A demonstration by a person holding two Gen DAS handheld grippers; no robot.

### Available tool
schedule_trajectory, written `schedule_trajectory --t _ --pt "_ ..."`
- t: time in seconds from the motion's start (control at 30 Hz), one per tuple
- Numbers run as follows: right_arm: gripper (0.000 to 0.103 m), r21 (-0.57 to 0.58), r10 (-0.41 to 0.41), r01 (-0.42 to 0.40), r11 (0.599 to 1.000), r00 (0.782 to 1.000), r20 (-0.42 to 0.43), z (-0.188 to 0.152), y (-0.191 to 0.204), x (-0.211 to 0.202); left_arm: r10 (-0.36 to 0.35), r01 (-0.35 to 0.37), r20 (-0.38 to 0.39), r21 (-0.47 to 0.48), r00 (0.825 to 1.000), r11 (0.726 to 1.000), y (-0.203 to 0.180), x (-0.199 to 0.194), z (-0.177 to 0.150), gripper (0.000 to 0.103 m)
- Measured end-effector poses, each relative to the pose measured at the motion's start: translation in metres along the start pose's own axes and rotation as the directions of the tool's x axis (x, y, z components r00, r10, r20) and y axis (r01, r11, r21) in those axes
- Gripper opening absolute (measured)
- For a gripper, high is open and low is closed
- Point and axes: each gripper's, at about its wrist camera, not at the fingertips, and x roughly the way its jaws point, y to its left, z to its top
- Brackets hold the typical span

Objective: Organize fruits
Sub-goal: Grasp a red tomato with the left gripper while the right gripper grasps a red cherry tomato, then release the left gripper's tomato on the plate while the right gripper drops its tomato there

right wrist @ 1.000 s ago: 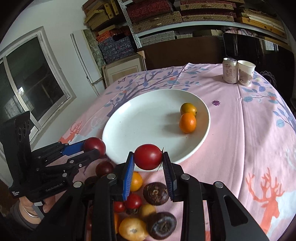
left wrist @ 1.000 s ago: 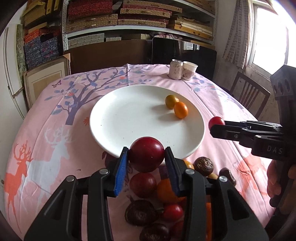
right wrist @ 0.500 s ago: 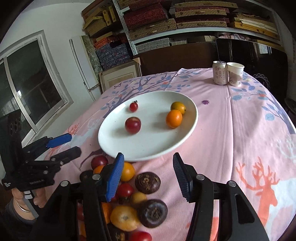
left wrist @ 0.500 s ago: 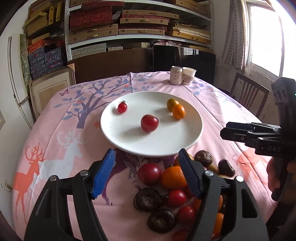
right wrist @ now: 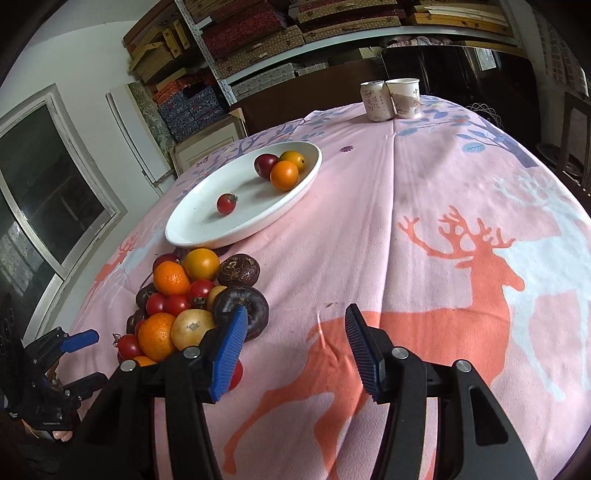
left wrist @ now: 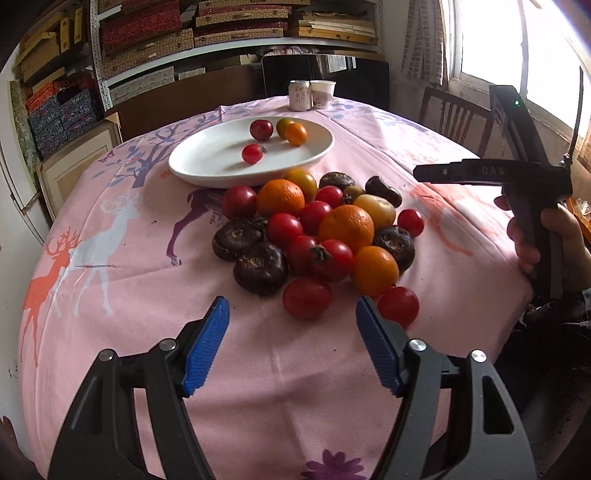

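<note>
A white plate sits at the far side of the pink cloth. It holds a dark red tomato, a small red tomato, an orange and a yellow fruit. Nearer lies a pile of fruit: tomatoes, oranges and dark brown bulbs. My left gripper is open and empty, just short of the pile's near edge. My right gripper is open and empty, right of the pile.
A drink can and a paper cup stand at the table's far edge. A wooden chair is at the right, by a window. Shelves of boxes line the back wall.
Both grippers let go of their red tomatoes, which now lie on the plate. Both opened and drew back from the plate toward the near side of the table, past the pile.
</note>
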Motion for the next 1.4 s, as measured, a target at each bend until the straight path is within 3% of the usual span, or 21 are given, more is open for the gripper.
schedule_trajectory --t 0.17,0.23,0.57,0.83,0.93,1.1,1.4 --pt "0.056 -0.057 0.017 -0.017 0.998 1.000 0.007 -0.012 0.018 -0.012 -0.007 0.006 -0.027 -0.017 1.000 1.000 -0.004 0.017 0.000 0.037" --pt "0.056 -0.073 0.020 -0.020 0.997 1.000 0.002 -0.017 0.023 -0.016 -0.002 0.002 -0.042 -0.014 0.999 1.000 -0.007 0.025 0.001 0.031" --pt "0.052 -0.129 0.041 -0.046 0.991 0.998 -0.045 -0.031 0.035 -0.023 -0.002 0.001 -0.024 -0.034 1.000 0.999 -0.002 0.036 0.000 0.031" --pt "0.047 -0.240 0.069 -0.090 0.967 0.993 -0.093 -0.042 0.068 -0.012 -0.002 0.004 0.024 -0.094 1.000 0.996 0.013 0.009 -0.006 0.030" --pt "0.047 -0.305 0.011 -0.032 0.952 0.998 -0.069 -0.045 0.078 -0.012 -0.002 0.005 0.030 -0.111 1.000 0.994 0.019 0.002 -0.006 0.030" --pt "0.047 -0.231 -0.020 0.002 0.973 0.997 -0.076 -0.037 0.063 -0.004 -0.016 0.019 0.022 -0.125 1.000 0.992 0.021 0.002 -0.007 0.030" --pt "0.040 -0.122 0.030 -0.046 0.991 0.990 -0.137 -0.028 0.051 0.013 -0.021 0.022 0.011 -0.118 1.000 0.993 0.016 0.007 -0.010 0.030"
